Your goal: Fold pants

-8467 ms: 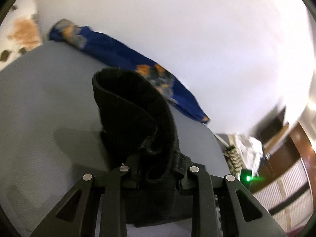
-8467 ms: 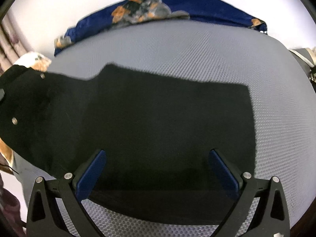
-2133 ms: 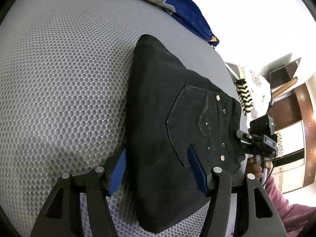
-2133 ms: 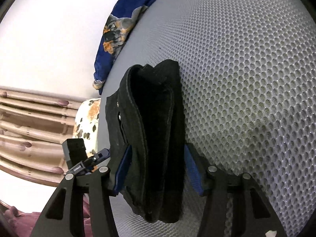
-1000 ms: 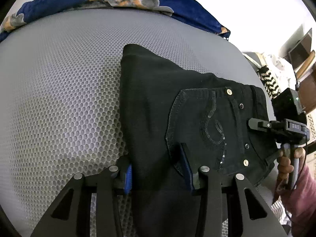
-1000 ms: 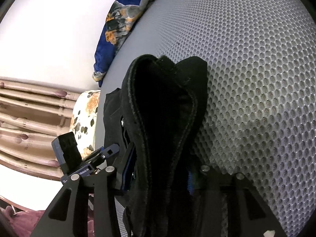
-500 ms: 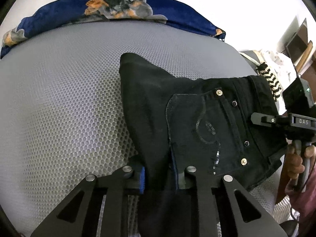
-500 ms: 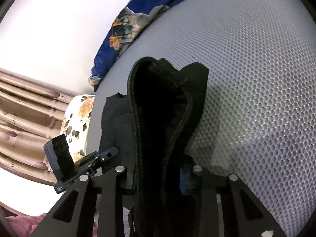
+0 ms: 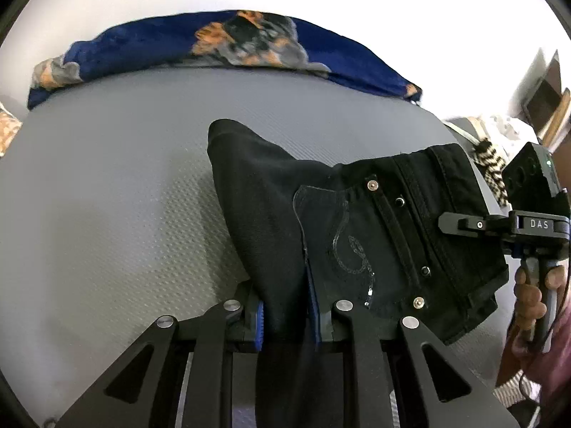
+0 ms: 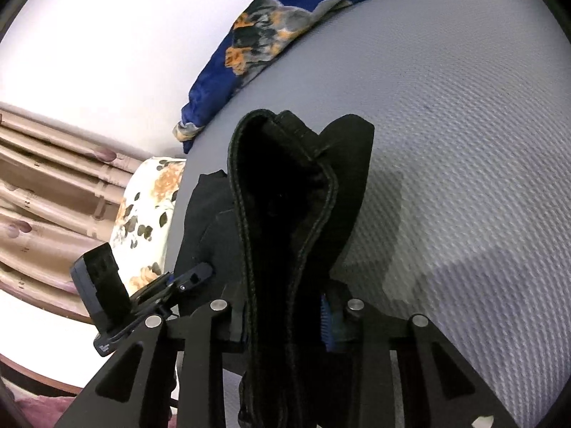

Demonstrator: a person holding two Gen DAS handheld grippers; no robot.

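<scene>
We see the folded black denim pants lying on the grey mesh-textured mattress, bunched and partly raised where both claws grip them. The left gripper, at six o'clock in its own view, has nearly closed its blue-padded jaws on a thick fold of the pants; the stitched back pocket spreads toward three o'clock. There the right gripper meets the waistband edge, held by a person's hand. In the right wrist view, the right gripper pinches stacked layers of the pants, jaws narrowly apart around the cloth. A blue floral blanket lies along the mattress at twelve o'clock.
</scene>
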